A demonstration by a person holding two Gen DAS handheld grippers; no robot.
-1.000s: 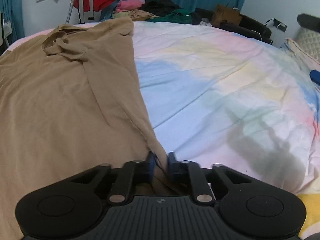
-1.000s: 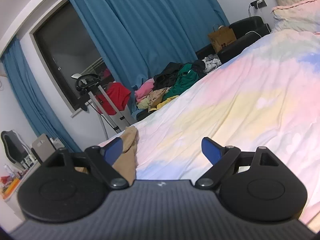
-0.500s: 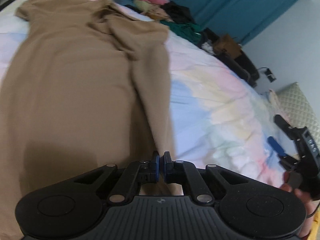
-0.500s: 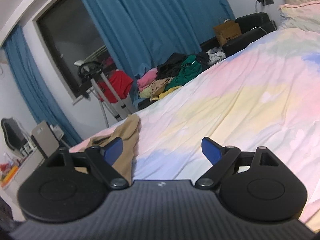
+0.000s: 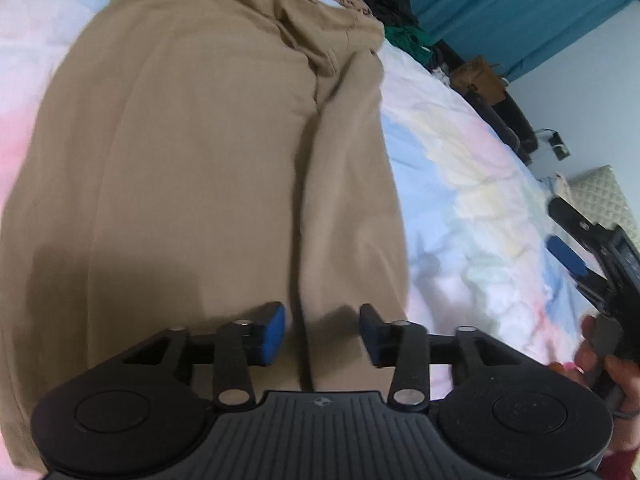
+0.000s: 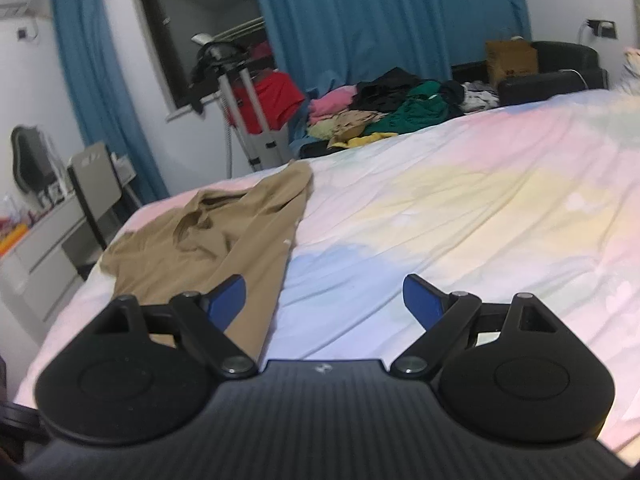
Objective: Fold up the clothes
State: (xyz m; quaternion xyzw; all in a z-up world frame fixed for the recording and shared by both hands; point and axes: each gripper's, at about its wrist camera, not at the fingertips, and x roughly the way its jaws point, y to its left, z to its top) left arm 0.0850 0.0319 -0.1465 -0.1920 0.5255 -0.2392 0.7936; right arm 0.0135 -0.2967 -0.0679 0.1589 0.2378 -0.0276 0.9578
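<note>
From my left gripper (image 5: 322, 334), fingers spread and holding nothing, I look down on a tan garment (image 5: 208, 168) laid lengthwise on the bed. A folded-over strip runs along the garment's right side, and its long crease passes straight through the gap between my two blue pads (image 5: 275, 326), which sit just above the cloth at its near end (whether they touch it, I cannot tell). The collar end lies bunched at the far end of the garment.

My right gripper (image 6: 324, 300) hangs over the bed with its fingers wide apart, gripping nothing. From there the tan garment sits to the left, its right edge running from near my left fingertip away toward the far edge of the bed. In the left wrist view that same gripper shows at the right border, held in my right hand (image 5: 600, 364), well apart from the cloth.

The bedsheet (image 6: 460, 208) is a pastel wash of pink, yellow and pale blue, lightly creased. Beyond its far edge a pile of clothes (image 6: 384, 112) in pink, black, green and yellow lies heaped, with a red garment (image 6: 272, 98) hanging on a metal stand to its left. Blue curtains (image 6: 384, 16) cover the far wall around a dark window (image 6: 200, 28). A brown paper bag (image 6: 510, 60) rests on a black sofa (image 6: 560, 72) at far right, and a grey cabinet (image 6: 40, 256) stands at far left.
</note>
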